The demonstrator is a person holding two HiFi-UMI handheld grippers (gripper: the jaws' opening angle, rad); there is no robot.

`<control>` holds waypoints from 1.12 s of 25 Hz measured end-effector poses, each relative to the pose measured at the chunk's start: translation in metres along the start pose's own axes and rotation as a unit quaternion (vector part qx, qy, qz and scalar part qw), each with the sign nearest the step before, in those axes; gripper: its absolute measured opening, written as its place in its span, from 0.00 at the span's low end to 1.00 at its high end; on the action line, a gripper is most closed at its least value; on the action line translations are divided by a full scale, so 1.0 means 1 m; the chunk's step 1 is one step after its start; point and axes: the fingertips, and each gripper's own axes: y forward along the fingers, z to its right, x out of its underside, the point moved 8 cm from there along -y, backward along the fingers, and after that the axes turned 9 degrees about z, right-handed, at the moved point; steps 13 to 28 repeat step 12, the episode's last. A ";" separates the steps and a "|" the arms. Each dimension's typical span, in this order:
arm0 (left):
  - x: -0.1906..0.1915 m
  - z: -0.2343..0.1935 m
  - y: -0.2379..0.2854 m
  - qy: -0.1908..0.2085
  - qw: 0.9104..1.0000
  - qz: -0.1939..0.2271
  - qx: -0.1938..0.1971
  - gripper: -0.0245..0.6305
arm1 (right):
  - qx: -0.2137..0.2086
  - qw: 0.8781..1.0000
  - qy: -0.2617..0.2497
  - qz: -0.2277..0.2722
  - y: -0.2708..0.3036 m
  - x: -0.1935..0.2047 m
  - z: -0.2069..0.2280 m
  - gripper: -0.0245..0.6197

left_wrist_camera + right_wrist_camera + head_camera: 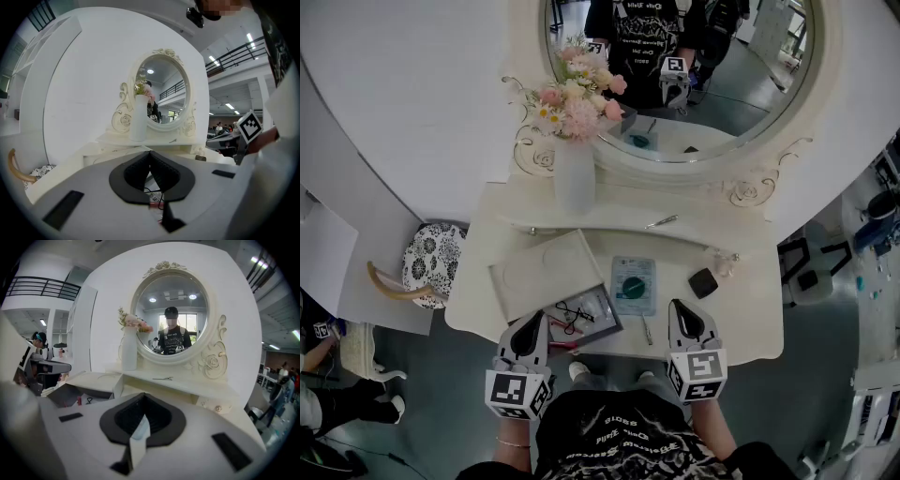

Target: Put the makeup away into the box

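White vanity table (741, 309) filled our view beneath the oval mirror (675, 56). Our right gripper (679, 306) hung at its front edge with the jaws pressed together. Only a pale sliver showed in the slit between them, and we could not tell whether it was a thing or the tabletop beyond. Just to its left lay a thin pencil (647, 330), its length running front to back. Past the pencil was a flat packet (633, 284) with a teal disc. Ahead and slightly right sat a black compact (703, 282). Farther left, our left gripper (532, 323), also closed with nothing in it, hovered over the open box (615, 317), whose lid (546, 275) lay back behind it. We judged the right hand nearer every loose piece, and each piece would have to travel leftward to reach the box.
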 end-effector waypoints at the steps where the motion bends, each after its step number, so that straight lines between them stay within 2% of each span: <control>1: 0.000 -0.001 0.000 0.001 1.000 0.000 0.001 0.06 | 0.000 1.000 -0.004 0.002 0.000 0.001 -0.001 0.05; 5: 0.000 -0.005 0.000 0.004 1.000 0.001 -0.002 0.06 | -0.003 1.000 -0.021 0.001 0.002 0.005 -0.006 0.05; 28: -0.003 -0.012 0.000 0.006 1.000 0.001 -0.008 0.06 | -0.007 1.000 -0.021 -0.004 0.009 0.005 -0.010 0.05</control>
